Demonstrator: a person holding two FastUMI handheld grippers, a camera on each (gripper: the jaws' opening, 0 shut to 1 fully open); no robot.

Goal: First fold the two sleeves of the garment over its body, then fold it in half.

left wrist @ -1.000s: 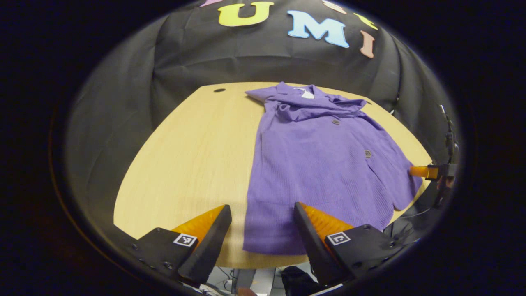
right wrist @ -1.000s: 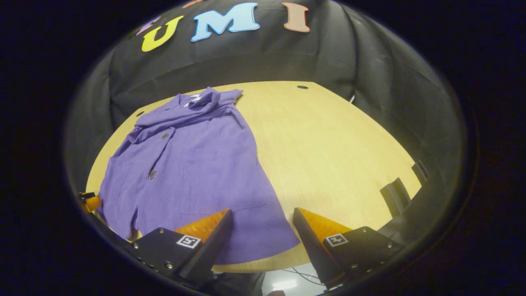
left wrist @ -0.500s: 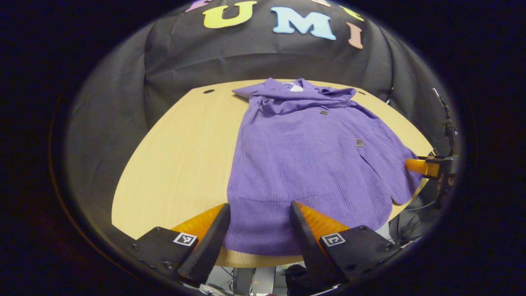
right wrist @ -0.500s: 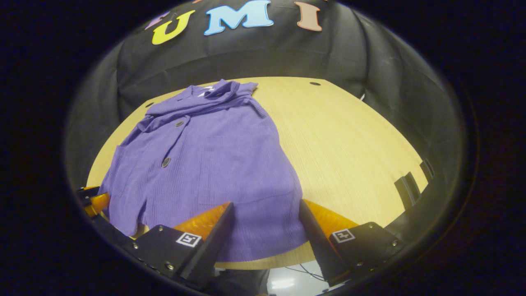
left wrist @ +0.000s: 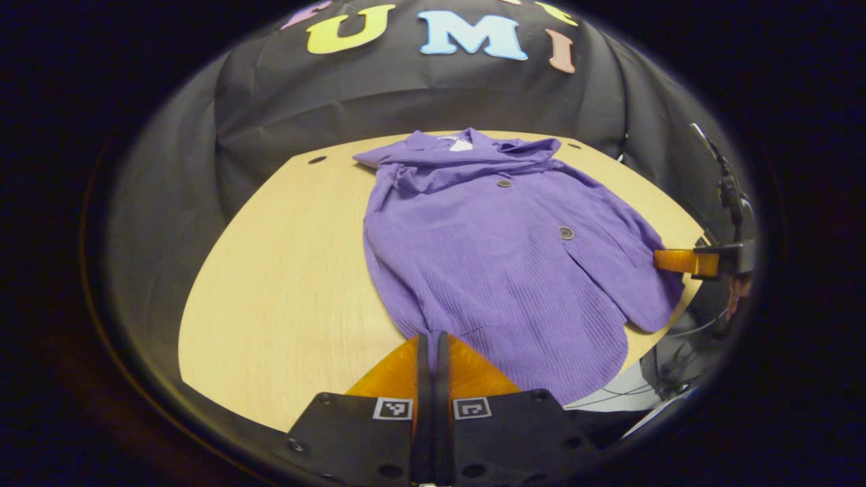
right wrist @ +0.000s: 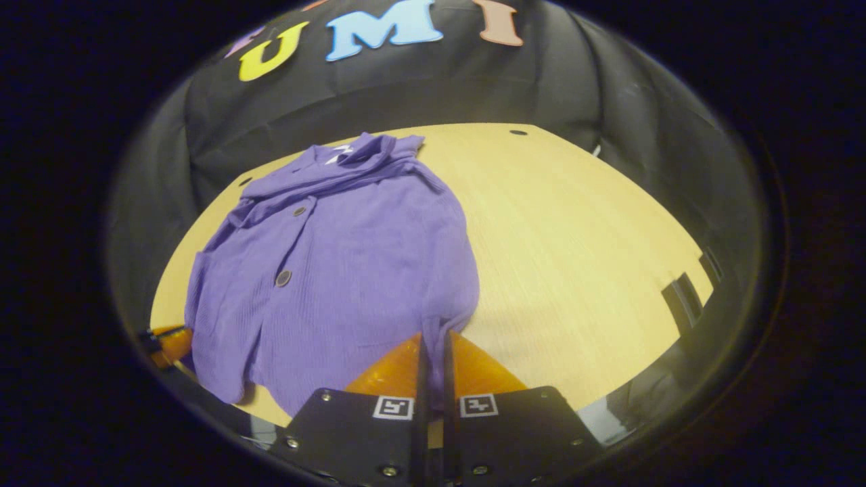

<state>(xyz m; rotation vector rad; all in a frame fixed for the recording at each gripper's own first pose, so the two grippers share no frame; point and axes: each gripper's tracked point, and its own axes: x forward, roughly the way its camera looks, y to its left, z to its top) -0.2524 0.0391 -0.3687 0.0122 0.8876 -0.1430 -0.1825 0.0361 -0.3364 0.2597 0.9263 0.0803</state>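
— Where the hem bunches at the near edge, hard telling how much cloth is sitting between the left gripper (left wrist: 433, 338) fingers; jaws looking pinched together on the near left corner of the purple garment (left wrist: 504, 250), with only a thin slit between them.

— Same on the other side: right gripper (right wrist: 433, 338) jaws squeezed narrow on the near right hem corner of the garment (right wrist: 338, 264), cloth gathering into folds just ahead of the tips.

— Counting one garment, lying across the wooden table (left wrist: 284, 270), collar at the far side, hem near.

— Counting two buttons (left wrist: 567, 233) down the front; any others hiding in the rumpled collar folds.

— Sleeves not separable from the body, too crumpled near the collar.

— Seeing the other gripper's finger poking in at the far right of the left gripper view, its body cut off by the rim.

— Two small dark holes showing at the table's far edge (right wrist: 518, 132).
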